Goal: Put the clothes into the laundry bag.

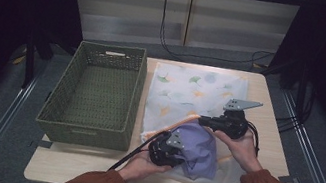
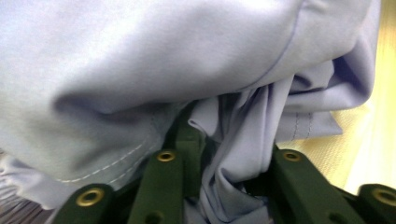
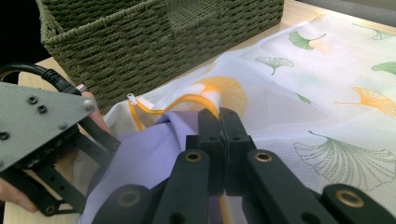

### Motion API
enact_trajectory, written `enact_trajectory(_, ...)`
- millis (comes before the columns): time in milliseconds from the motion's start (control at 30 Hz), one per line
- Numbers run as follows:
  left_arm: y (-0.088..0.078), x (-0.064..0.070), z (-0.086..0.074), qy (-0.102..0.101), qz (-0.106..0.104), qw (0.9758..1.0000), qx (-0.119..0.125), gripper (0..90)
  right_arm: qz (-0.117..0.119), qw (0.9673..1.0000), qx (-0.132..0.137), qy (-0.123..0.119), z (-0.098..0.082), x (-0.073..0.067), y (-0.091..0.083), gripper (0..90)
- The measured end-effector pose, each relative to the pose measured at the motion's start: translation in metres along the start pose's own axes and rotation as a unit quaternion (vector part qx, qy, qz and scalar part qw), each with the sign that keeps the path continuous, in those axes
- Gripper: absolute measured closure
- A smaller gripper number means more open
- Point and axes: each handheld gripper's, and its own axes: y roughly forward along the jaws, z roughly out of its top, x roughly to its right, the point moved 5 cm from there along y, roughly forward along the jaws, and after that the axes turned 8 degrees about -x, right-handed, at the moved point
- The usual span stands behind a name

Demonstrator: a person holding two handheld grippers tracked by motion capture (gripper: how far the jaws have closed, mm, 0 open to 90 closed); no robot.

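In the high view, at lower centre of the frame, your left gripper (image 1: 175,150) bites into the near-left edge of the lilac garment (image 1: 199,148), while your right gripper (image 1: 211,123) comes in from the right and pinches the orange-trimmed mouth of the mesh laundry bag (image 1: 191,94), which lies flat toward the upper centre; the woven basket (image 1: 95,92) waits at the left, probably for the filled bag. In the left gripper view the lilac cloth bulges across the top and a bunched fold runs down between your jaws at lower centre, so they look clamped on fabric, likely to feed it forward. In the right gripper view your jaws meet at centre, closed on the bag's yellow rim (image 3: 198,100) to hold the opening up, with the garment (image 3: 140,163) just under it at lower left and your other gripper's grey plate (image 3: 37,121) at far left.
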Motion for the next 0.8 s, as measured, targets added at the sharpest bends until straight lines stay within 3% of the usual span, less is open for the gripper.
enact_trajectory(33, 0.0001, -0.0005, 0.0001, 0.004, 0.001, 1.0000, -0.001, 74.6, 0.000, 1.0000, 0.000, 0.001, -0.0001, 0.0002, 0.0000, 89.8)
enact_trajectory(100, 0.0015, 0.0010, 0.0014, -0.019, 0.000, 0.9998, 0.010, 76.9, 0.001, 1.0000, -0.002, 0.001, -0.0007, 0.0003, 0.0004, 89.8)
enact_trajectory(167, 0.0010, -0.0010, 0.0013, -0.026, 0.003, 0.9996, 0.006, 79.8, 0.001, 1.0000, -0.003, 0.001, -0.0012, 0.0002, 0.0016, 89.8)
enact_trajectory(233, 0.0010, -0.0025, 0.0012, -0.023, -0.001, 0.9997, 0.003, 80.9, 0.001, 1.0000, -0.005, -0.001, -0.0015, -0.0002, 0.0022, 89.8)
enact_trajectory(267, 0.0020, -0.0013, 0.0022, -0.036, -0.002, 0.9993, 0.012, 81.6, 0.001, 1.0000, -0.003, -0.001, -0.0011, -0.0005, 0.0020, 89.8)
enact_trajectory(300, 0.0008, -0.0028, 0.0014, -0.029, -0.001, 0.9996, 0.002, 82.1, 0.000, 1.0000, -0.004, -0.001, -0.0009, -0.0005, 0.0015, 89.8)
enact_trajectory(400, 0.0014, -0.0026, 0.0025, -0.044, -0.008, 0.9990, 0.008, 83.4, 0.001, 1.0000, -0.001, 0.001, -0.0005, 0.0000, 0.0003, 89.9)
enact_trajectory(467, -0.0002, -0.0045, 0.0024, -0.033, -0.014, 0.9993, -0.003, 83.7, 0.001, 1.0000, -0.001, 0.001, -0.0005, 0.0001, -0.0002, 89.8)
enact_trajectory(567, -0.0018, -0.0043, 0.0028, -0.040, -0.012, 0.9991, -0.003, 84.6, 0.000, 1.0000, 0.000, -0.002, 0.0010, -0.0006, -0.0020, 89.8)
enact_trajectory(600, -0.0012, -0.0032, 0.0039, -0.047, -0.014, 0.9988, 0.007, 84.9, 0.002, 1.0000, 0.001, -0.004, 0.0013, -0.0007, -0.0028, 89.8)
enact_trajectory(633, -0.0031, -0.0044, 0.0034, -0.041, -0.012, 0.9991, -0.002, 85.1, 0.000, 1.0000, 0.002, -0.003, 0.0017, -0.0007, -0.0041, 89.9)
enact_trajectory(667, -0.0028, -0.0041, 0.0042, -0.050, -0.020, 0.9986, 0.005, 85.2, 0.002, 1.0000, 0.004, -0.003, 0.0019, -0.0007, -0.0054, 89.8)
enact_trajectory(700, -0.0034, -0.0050, 0.0041, -0.046, -0.018, 0.9988, 0.003, 85.2, 0.002, 1.0000, 0.005, -0.002, 0.0019, -0.0006, -0.0063, 89.8)
enact_trajectory(800, -0.0046, -0.0041, 0.0060, -0.065, -0.020, 0.9976, 0.014, 85.3, 0.002, 1.0000, 0.004, -0.004, 0.0020, -0.0013, -0.0066, 89.8)
